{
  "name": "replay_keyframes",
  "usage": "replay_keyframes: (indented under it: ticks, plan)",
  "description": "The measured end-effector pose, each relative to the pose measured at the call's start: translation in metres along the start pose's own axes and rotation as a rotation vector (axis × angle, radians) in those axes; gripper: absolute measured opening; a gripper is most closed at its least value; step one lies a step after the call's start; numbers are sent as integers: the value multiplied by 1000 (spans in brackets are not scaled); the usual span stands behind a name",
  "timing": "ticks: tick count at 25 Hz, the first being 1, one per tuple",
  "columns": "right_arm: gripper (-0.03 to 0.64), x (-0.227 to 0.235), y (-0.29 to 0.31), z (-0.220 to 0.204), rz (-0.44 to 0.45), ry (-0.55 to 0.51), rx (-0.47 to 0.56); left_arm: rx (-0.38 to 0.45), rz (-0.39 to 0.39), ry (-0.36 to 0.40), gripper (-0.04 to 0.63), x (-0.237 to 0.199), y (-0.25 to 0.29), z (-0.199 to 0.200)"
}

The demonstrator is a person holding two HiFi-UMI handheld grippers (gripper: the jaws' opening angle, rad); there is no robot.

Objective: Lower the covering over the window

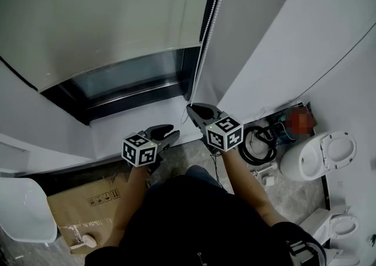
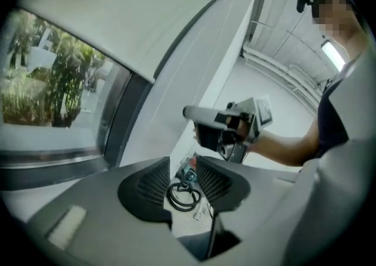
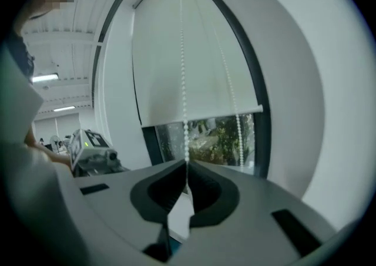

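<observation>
The roller blind covers most of the window. In the right gripper view its bottom bar sits just above centre and leaves a band of glass bare below it, so the task looks partly done. The bead chain hangs from 12 o'clock straight down into the right gripper, whose tongs are pressed together on one strand of it. The second strand hangs free at 2 o'clock of the jaws. That pinch is there because pulling the chain is what turns the roller. The left gripper has its tongs spread with nothing between them; only a black cable coil on the floor shows through the gap. In the head view it hovers at 8 o'clock of the right one, near the chain, probably so it can take the strand higher up for a hand-over-hand pull
</observation>
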State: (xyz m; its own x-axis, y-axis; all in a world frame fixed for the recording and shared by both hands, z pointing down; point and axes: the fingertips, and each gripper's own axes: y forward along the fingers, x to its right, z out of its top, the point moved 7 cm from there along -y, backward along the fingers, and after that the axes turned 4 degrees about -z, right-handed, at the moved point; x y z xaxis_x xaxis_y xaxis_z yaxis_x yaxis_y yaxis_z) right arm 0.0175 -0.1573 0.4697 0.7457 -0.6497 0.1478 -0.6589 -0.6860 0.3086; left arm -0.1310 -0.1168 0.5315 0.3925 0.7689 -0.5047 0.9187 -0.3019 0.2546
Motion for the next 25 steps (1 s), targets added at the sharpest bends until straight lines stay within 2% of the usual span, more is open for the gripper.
replay_keyframes:
  ticks: [2, 3, 4, 8, 12, 16, 21, 25]
  plan:
    - [18, 2, -3, -11, -95, -37, -22, 84, 71, 63, 121, 7, -15, 20]
    - [28, 2, -7, -16, -150, -46, -23, 123, 106, 100, 79, 11, -21, 29]
    - [39, 4, -14, -19, -209, -48, -14, 156, 134, 136, 11, 16, -26, 38]
    - [61, 22, -56, -7, -432, -87, 75, 238, 220, 255, 11, 40, -23, 67]
    - [61, 34, -106, 31, -574, -133, 233, 336, 296, 297, 11, 66, -14, 94]
    - [26, 33, -145, 70, -598, -173, 362, 430, 374, 352, 10, 98, -11, 123]
    - [14, 25, -184, 120, -520, -203, 445, 488, 445, 409, 11, 149, -6, 160]
    - [14, 19, -212, 140, -475, -240, 483, 538, 481, 409, 11, 185, -3, 169]
